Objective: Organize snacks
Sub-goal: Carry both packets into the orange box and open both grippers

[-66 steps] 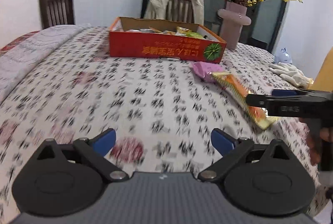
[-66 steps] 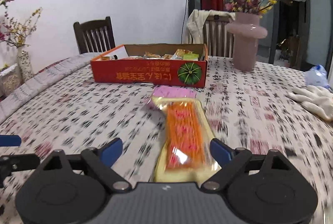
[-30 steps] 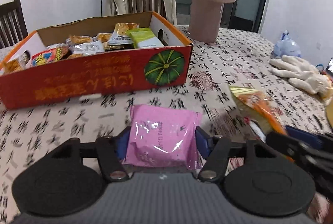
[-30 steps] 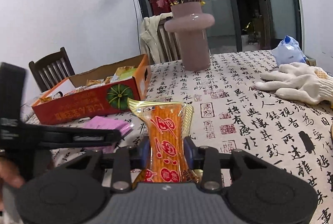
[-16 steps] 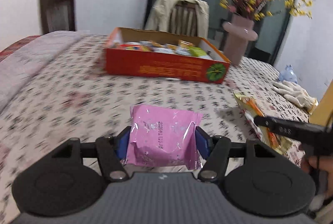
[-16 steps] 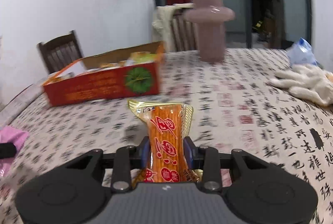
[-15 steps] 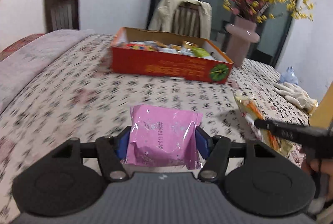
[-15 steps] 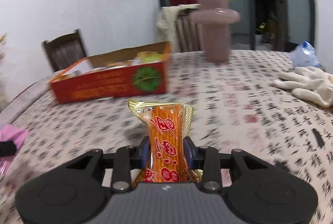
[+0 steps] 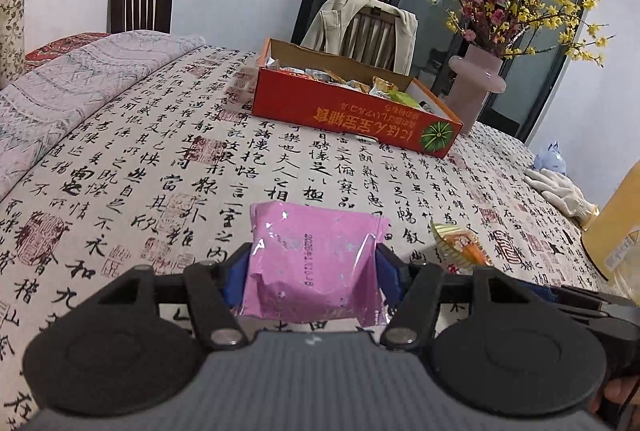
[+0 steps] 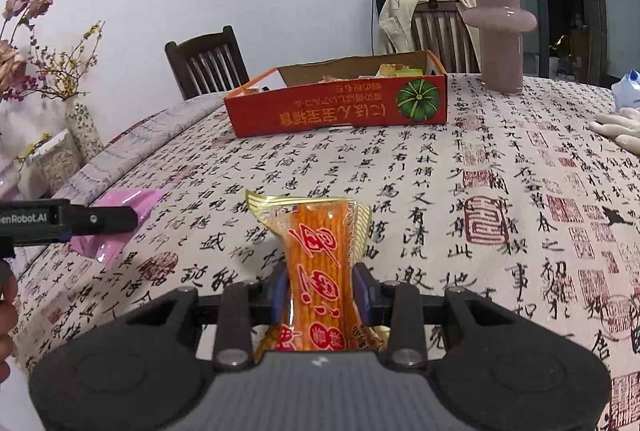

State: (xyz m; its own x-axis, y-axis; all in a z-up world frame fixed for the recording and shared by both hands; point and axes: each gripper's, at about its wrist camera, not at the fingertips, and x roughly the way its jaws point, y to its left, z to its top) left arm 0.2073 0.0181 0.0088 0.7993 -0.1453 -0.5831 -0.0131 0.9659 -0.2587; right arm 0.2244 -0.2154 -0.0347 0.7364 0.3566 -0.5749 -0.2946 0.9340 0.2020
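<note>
My left gripper is shut on a pink snack packet and holds it above the tablecloth. My right gripper is shut on a long orange snack packet, also held off the table. The orange packet's tip shows in the left wrist view; the pink packet shows in the right wrist view with the left gripper's finger across it. The red cardboard box with several snacks inside stands far ahead on the table, also in the right wrist view.
A pink vase with flowering branches stands right of the box. White gloves and a yellow object lie at the right. Wooden chairs stand behind the table. A patterned vase is at the far left.
Both grippers closed on their packets, lifted them and drew back from the box. In the last half second the views have steadied and the box lies farther off.
</note>
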